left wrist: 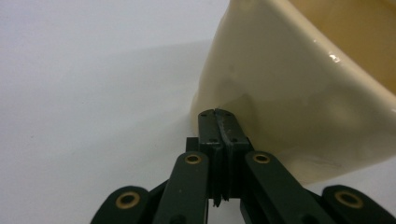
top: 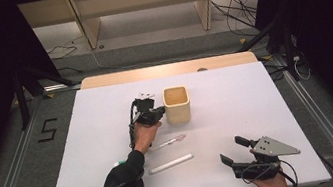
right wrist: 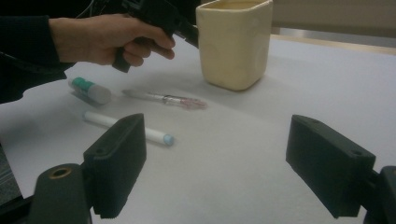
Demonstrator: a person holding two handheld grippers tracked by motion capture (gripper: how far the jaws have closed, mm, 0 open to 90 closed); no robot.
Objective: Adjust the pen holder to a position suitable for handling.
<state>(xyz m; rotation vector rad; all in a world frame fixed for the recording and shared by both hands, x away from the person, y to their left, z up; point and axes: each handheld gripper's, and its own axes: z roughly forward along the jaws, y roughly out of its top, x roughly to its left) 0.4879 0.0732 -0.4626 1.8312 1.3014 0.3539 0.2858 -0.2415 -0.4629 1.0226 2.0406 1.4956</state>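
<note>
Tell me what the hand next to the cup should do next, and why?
Probably back the left gripper away from the cream cup and open it. Its jaws are shut on nothing beside the cup's wall, while the clear pen and white marker lie on the table.

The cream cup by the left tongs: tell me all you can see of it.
The cream cup is squarish with rounded corners, glossy like glazed ceramic, and slightly wider at the rim. It stands upright on the white table, open side up; no contents are visible. The shut left tongs sit at its lower wall, tips against it or nearly so. Pens lie apart from it, nearer the person.
</note>
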